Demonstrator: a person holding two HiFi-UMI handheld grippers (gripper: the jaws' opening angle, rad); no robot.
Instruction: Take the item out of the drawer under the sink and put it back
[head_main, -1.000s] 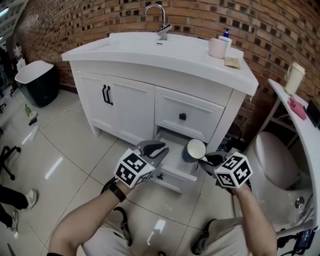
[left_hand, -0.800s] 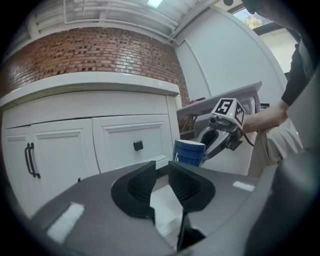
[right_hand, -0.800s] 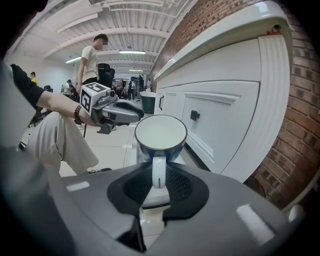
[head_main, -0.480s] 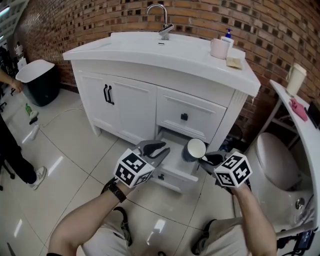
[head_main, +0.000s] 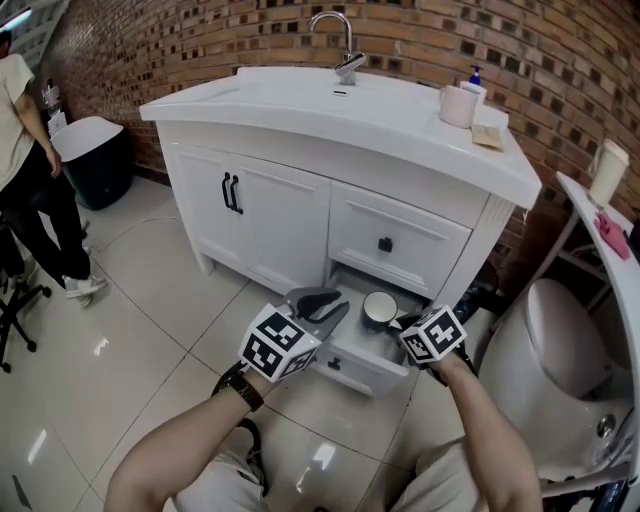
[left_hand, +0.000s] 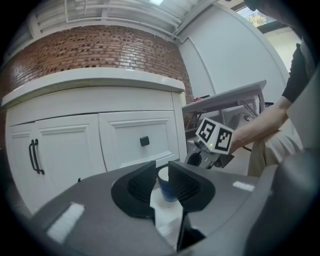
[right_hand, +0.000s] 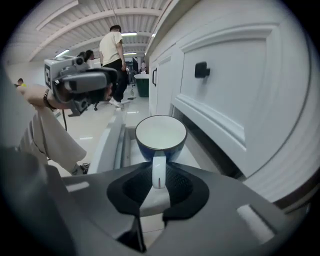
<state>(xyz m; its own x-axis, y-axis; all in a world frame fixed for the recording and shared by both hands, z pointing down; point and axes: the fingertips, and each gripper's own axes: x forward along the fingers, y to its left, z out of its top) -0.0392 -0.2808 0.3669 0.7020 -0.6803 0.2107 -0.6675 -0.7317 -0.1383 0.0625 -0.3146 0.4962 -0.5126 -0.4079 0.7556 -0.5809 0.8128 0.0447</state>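
Observation:
A blue mug with a white inside hangs low in the open bottom drawer of the white sink cabinet. My right gripper is shut on the mug's white handle. In the right gripper view the handle sits between the jaws of that gripper, with the mug upright over the drawer floor. I cannot tell whether it touches the floor. My left gripper hovers over the drawer's left side, narrowly open and holding nothing. Through its gap, the left gripper view shows the mug.
The upper drawer is closed just above the open one. A toilet stands close on the right. A person stands by a dark bin at far left. A pink cup sits on the counter.
The right gripper has carried the mug lower and deeper into the drawer. The left gripper has stayed beside it. A person has walked in at the left.

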